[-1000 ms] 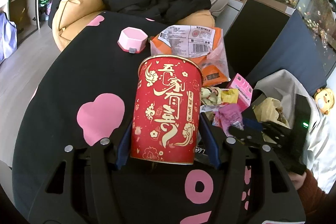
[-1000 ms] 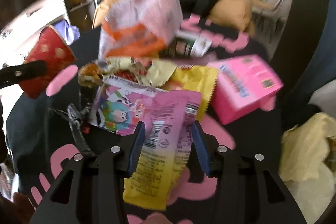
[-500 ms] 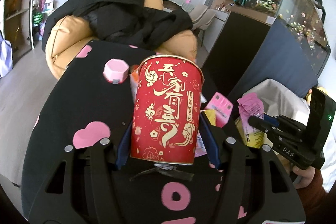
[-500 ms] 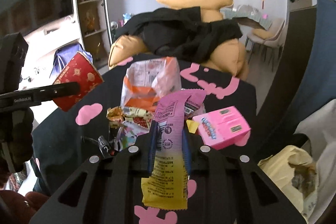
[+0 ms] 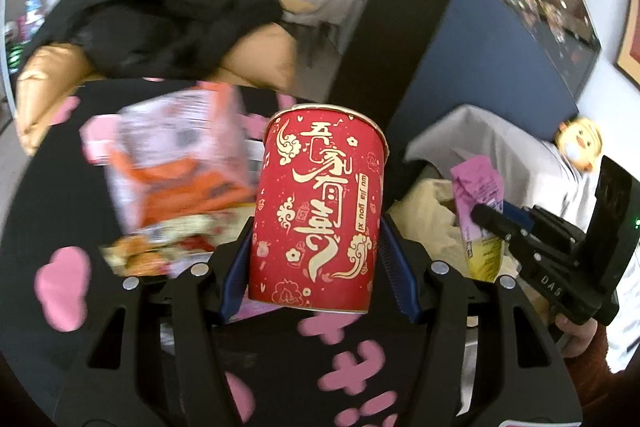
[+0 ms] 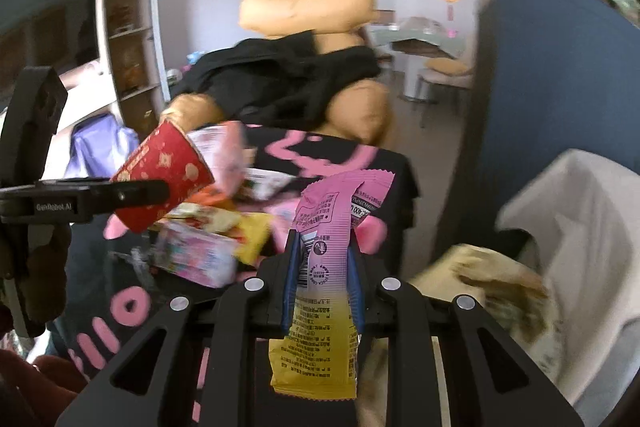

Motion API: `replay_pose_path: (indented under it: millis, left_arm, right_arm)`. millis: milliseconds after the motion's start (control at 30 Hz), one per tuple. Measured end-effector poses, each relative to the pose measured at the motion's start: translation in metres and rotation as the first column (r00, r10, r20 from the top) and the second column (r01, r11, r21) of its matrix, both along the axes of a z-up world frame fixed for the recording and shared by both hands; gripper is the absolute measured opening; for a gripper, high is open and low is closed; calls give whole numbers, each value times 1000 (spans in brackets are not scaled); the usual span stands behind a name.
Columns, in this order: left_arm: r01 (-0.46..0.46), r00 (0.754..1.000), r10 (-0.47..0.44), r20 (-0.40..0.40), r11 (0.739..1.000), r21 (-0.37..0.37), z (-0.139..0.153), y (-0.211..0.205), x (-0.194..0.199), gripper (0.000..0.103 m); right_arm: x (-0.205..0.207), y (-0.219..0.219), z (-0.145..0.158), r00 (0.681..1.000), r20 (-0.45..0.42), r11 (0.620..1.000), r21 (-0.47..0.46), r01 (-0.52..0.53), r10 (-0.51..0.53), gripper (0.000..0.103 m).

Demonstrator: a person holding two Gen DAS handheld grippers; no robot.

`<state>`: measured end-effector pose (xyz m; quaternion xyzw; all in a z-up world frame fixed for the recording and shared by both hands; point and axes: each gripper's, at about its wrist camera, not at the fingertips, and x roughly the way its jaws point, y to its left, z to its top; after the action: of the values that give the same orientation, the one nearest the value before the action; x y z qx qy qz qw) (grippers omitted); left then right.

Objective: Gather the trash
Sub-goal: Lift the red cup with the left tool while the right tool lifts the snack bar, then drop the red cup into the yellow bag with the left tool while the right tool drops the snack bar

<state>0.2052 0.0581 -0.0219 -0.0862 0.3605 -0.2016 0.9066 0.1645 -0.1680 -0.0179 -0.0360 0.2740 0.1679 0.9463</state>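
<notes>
My left gripper [image 5: 318,263] is shut on a red paper cup [image 5: 320,207] with gold lettering and holds it upright above the black table. The cup also shows in the right wrist view [image 6: 164,175]. My right gripper [image 6: 322,267] is shut on a pink and yellow snack wrapper [image 6: 328,267], lifted off the table. In the left wrist view the right gripper [image 5: 492,219] holds that wrapper [image 5: 476,203] over a white-lined trash bin [image 5: 460,143] with yellowish paper [image 5: 424,211] inside. The bin shows at the right of the right wrist view [image 6: 580,211].
Loose wrappers lie on the black table [image 5: 52,187] with pink prints: an orange and white bag [image 5: 180,155], a pink pack [image 6: 196,255]. A tan sofa [image 5: 256,63] with black clothing [image 5: 160,27] stands behind. A dark blue partition [image 5: 480,51] rises at right.
Both grippers have swung right toward the bin, each keeping its load. The right gripper, which closed on the wrapper and lifted it, now holds it over the bin.
</notes>
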Motion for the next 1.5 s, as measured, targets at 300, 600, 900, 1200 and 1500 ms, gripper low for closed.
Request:
replay_pose_path:
  millis: [300, 600, 900, 1200, 1500]
  left_arm:
    - [284, 958, -282, -45, 959, 23, -22, -149, 41, 56]
    - [469, 870, -466, -160, 883, -19, -56, -267, 70, 85]
    - [291, 947, -293, -128, 956, -38, -52, -208, 69, 94]
    - [91, 996, -92, -20, 994, -56, -30, -104, 40, 94]
    - [-25, 998, 26, -52, 1000, 19, -47, -36, 22, 94]
  right_arm:
    - [-13, -133, 3, 953, 33, 952, -57, 301, -300, 22]
    - [-22, -205, 4, 899, 15, 899, -22, 437, -437, 22]
    - [15, -165, -33, 958, -74, 956, 80, 283, -278, 22]
    - [81, -141, -106, 899, -364, 962, 28, 271, -243, 22]
    - [74, -124, -131, 871, -424, 966, -43, 256, -249, 22]
